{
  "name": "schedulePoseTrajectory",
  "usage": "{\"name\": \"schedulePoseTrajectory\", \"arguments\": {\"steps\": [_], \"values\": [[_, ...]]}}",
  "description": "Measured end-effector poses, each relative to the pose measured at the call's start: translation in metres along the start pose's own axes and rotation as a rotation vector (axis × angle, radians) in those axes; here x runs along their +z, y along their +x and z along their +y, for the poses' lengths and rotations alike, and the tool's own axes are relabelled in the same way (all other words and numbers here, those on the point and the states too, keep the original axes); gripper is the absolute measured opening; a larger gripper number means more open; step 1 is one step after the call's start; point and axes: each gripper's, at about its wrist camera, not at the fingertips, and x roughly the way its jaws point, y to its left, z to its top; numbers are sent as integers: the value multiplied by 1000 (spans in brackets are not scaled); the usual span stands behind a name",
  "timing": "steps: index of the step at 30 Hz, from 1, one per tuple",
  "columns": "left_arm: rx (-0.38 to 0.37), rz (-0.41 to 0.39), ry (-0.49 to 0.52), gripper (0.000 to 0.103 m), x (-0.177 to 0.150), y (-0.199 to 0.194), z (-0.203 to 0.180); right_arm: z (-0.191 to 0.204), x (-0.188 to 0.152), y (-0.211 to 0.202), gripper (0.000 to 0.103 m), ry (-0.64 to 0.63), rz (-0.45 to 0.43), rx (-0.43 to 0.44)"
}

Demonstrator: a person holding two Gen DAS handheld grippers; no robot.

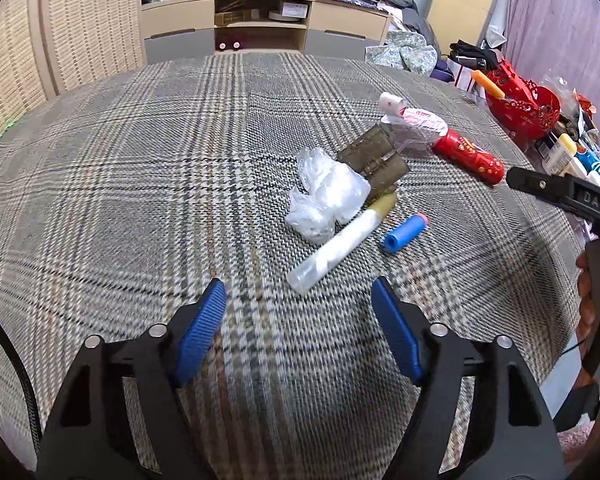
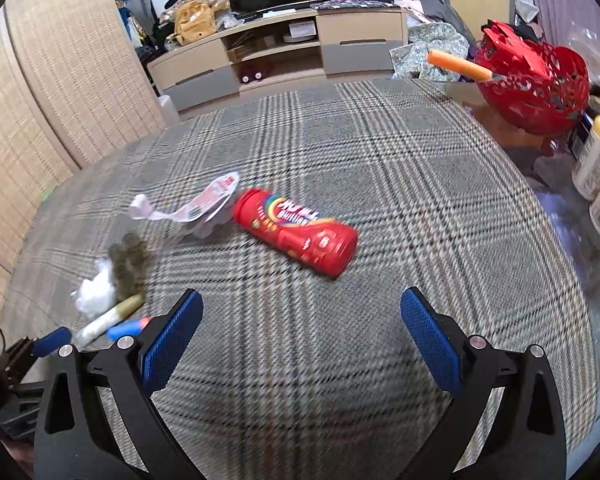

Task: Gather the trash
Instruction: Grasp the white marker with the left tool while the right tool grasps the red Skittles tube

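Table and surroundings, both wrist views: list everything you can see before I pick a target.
red candy tube: 1, red, lying mid-table
torn wrapper: 1, white-pink, touching the tube's cap end
crumpled plastic bag: 1, clear, centre
olive bundle: 1, olive-brown, behind bag
clear tube: 1, white, in front of the bag
foam dart: 1, blue, beside clear tube
basket: 1, red, far right
tablecloth: 1, grey plaid
TV cabinet: 1, beige, background
left gripper: fingers open, empty
right gripper: fingers open, empty
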Motion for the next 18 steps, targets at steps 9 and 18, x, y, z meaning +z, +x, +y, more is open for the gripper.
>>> {"name": "schedulePoseTrajectory", "arguments": {"steps": [9,18], "values": [[38,-36,40,51,10,11,-10,-4,17,40,99,-43,18,-11],[21,-35,58,30,13,12,-14,8,23,53,86,-89,39,64]]}}
